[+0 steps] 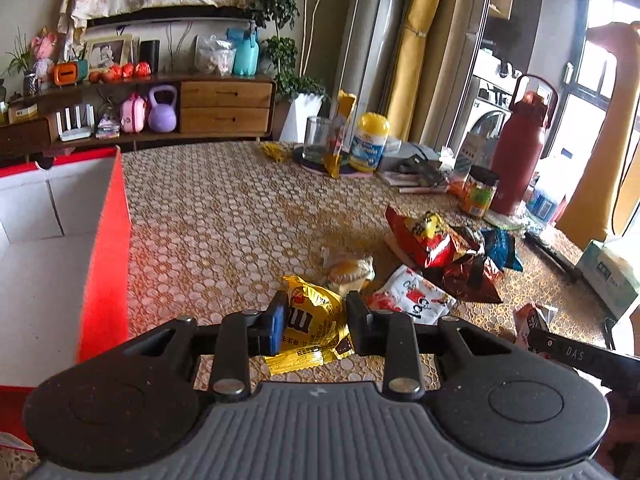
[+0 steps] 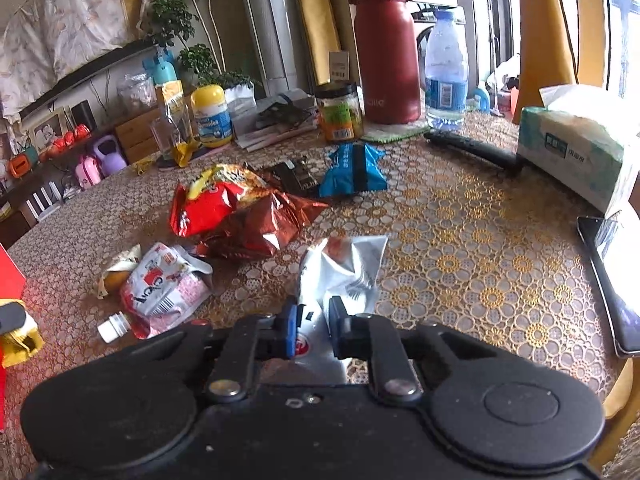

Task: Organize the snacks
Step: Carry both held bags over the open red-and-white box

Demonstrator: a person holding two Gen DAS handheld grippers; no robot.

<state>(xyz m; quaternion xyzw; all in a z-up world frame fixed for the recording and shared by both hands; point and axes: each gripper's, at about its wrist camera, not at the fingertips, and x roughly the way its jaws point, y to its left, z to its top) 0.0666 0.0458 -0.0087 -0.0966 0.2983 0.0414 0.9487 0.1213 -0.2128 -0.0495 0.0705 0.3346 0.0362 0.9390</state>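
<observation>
The left tool [image 1: 314,318] pinches a yellow candy packet [image 1: 310,320], lifted beside the red box [image 1: 106,256] at the desk's left edge. The right tool [image 2: 313,326] is clamped on a silver pouch [image 2: 340,272] near the desk's front edge. Both packs look light, crinkly and slippery; gripping the sealed ends seems safest.

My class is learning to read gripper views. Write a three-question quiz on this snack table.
1. True or false: the left gripper holds a blue packet.
2. What does the right gripper hold? A) silver packet B) water bottle C) tissue box
3. Fill in: the box beside the left gripper has a ___ outside.

Key: 1 false, it grips a yellow packet; 2 A, the silver packet; 3 red.
</observation>
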